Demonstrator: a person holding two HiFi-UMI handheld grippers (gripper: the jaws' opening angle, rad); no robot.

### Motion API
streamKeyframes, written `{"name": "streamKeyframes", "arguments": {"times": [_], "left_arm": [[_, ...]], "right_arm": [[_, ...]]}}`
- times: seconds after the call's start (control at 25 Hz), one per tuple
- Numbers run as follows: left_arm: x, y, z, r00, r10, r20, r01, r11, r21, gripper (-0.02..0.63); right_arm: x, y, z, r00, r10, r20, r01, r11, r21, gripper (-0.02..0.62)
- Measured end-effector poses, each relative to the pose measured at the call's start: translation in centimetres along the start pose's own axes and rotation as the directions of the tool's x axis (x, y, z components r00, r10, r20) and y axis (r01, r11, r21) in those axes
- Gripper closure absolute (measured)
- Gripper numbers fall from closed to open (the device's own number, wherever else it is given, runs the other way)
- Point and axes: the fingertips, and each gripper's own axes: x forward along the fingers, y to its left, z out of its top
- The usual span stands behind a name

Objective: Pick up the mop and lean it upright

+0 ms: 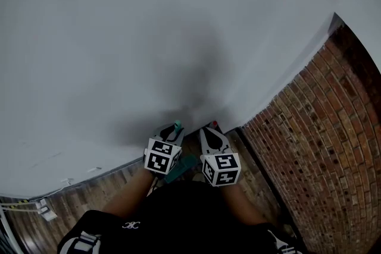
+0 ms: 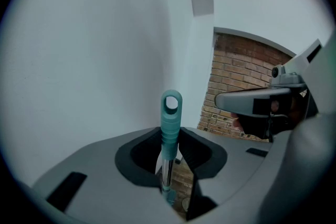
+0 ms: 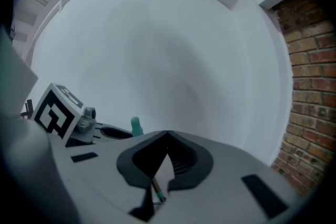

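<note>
The mop's teal handle end [image 2: 171, 113], with a hanging loop at its top, stands upright between the jaws of my left gripper [image 2: 170, 132], which is shut on it just below the loop. The metal shaft [image 2: 166, 173] runs down from there towards the floor. In the head view the left gripper [image 1: 174, 129] is close to the white wall with the teal tip [image 1: 177, 125] sticking out. My right gripper [image 1: 212, 127] is beside it on the right. Its tips [image 3: 167, 136] meet with nothing between them. Part of the mop shaft [image 3: 156, 192] shows through the gap lower down.
A white wall [image 1: 149, 38] fills the view ahead and meets a red brick wall [image 1: 321, 140] at a corner on the right. Wood flooring [image 1: 113, 187] runs along the foot of the wall. White cables and a plug [image 1: 41, 208] lie at the lower left. The person's dark clothing [image 1: 178, 217] fills the bottom.
</note>
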Motion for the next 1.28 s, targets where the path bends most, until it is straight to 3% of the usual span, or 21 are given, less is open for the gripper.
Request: {"name": "streamKeyframes", "arguments": {"times": [0.48,0.92,1.28], "left_arm": [[2.3,3.3,1.0,1.000,0.016,0.010,-0.016,1.000,-0.014,0.503],[3.7,9.5,1.4,0.996,0.087,-0.006,-0.087,0.988,-0.130,0.503],[4.1,9.4,1.5,0.998,0.056,0.023,-0.054,0.993,-0.107,0.503]], "right_arm": [[-1.0,-0.3,-0.4,1.000,-0.030,-0.002,0.030,0.999,0.015,0.583],[-0.3,-1.4,-0.2,0.999,-0.053,-0.011,0.053,0.999,0.001,0.583],[0.8,-1.1,-0.3,0.998,-0.057,-0.021,0.058,0.998,0.006,0.583]]}}
